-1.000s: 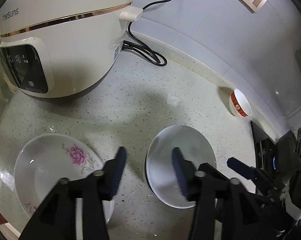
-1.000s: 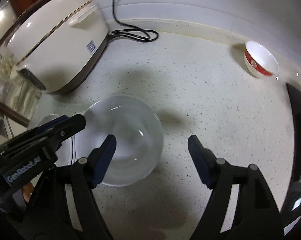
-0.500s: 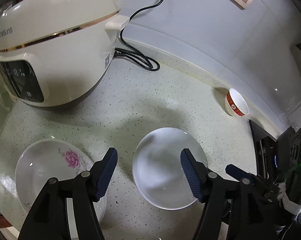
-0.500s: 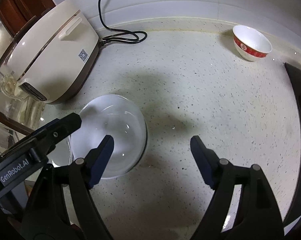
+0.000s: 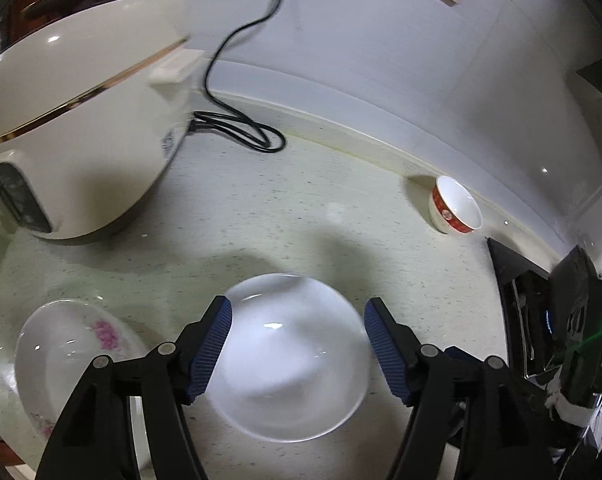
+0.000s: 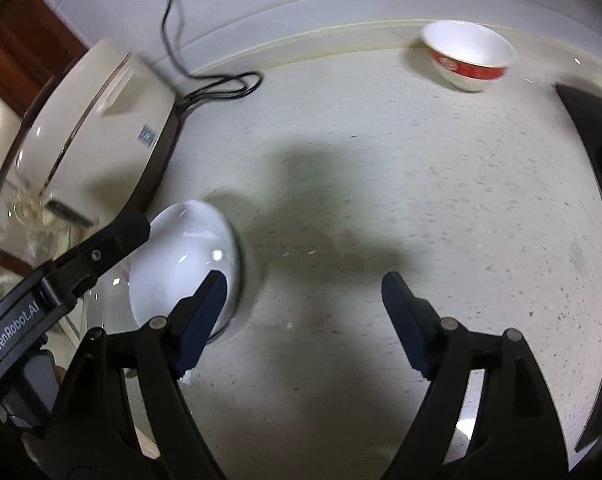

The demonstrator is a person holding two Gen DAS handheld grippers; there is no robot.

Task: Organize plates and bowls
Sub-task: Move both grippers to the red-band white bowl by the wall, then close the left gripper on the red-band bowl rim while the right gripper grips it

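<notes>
Left wrist view: I see my left gripper [image 5: 297,344], jaws apart, framing the plain white plate [image 5: 293,364]; right gripper [image 6: 303,322] also apart, plate at its left finger

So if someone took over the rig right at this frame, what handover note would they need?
Left gripper: open, empty, above the plain white plate.
Right gripper: open, empty, over bare counter.
Plain plate lies on the counter beside the floral plate, near the rice cooker. Red-banded bowl stands alone by the back wall.
Done: nothing stacked.
Left: gather the plates, then deal with the bowl.
</notes>
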